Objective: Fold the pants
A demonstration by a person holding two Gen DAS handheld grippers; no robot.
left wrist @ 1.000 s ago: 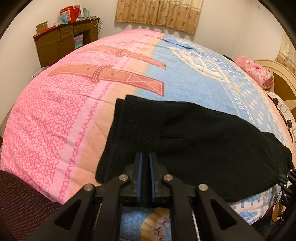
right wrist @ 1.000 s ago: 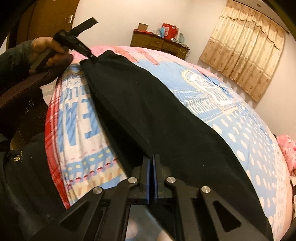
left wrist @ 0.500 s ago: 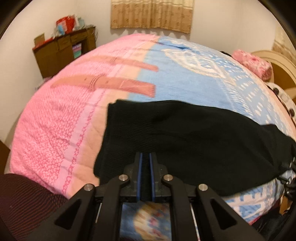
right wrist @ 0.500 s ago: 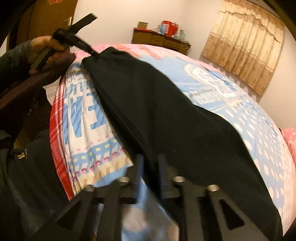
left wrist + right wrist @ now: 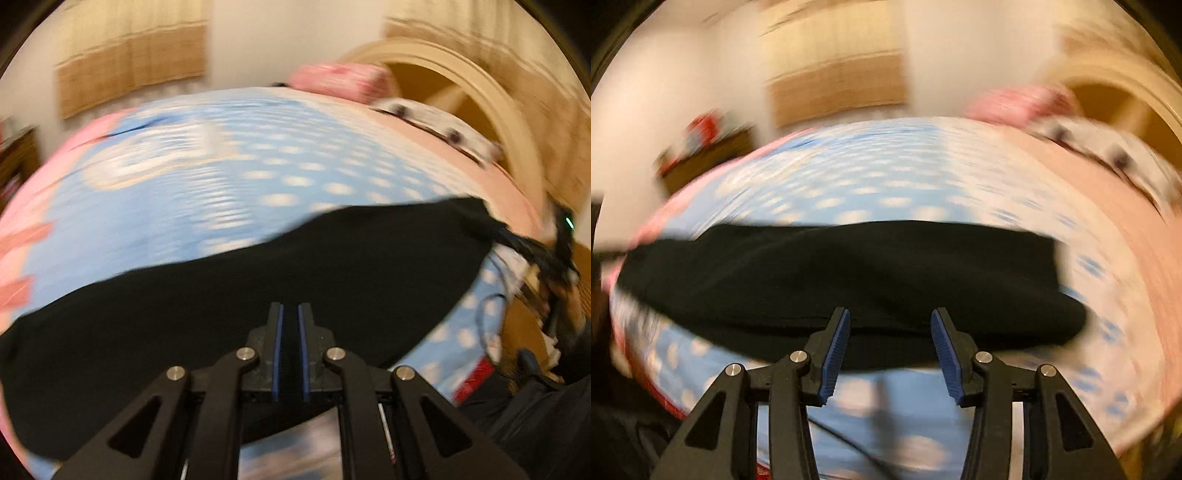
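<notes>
The black pants (image 5: 258,288) lie as a long band across the patterned bed cover (image 5: 258,166); both views are motion-blurred. My left gripper (image 5: 290,314) is shut, with black cloth of the pants between its blue pads. In the right wrist view the pants (image 5: 849,269) stretch across the middle of the frame. My right gripper (image 5: 890,321) hovers at their near edge and its jaws are opening. The blue pads stand well apart and do not press on the cloth. A hand (image 5: 570,310) with the other gripper shows at the pants' far right end.
The pink pillow (image 5: 336,83) and the curved wooden headboard (image 5: 461,74) are at the back right. A curtain (image 5: 129,74) hangs on the far wall. A dark wooden dresser (image 5: 701,162) stands at the back left. Blue dotted bed cover (image 5: 886,177) lies beyond the pants.
Both views have swung right, toward the headboard. The right jaws, shut on the pants before, have come apart and let the cloth go. The left jaws stay shut on the cloth.
</notes>
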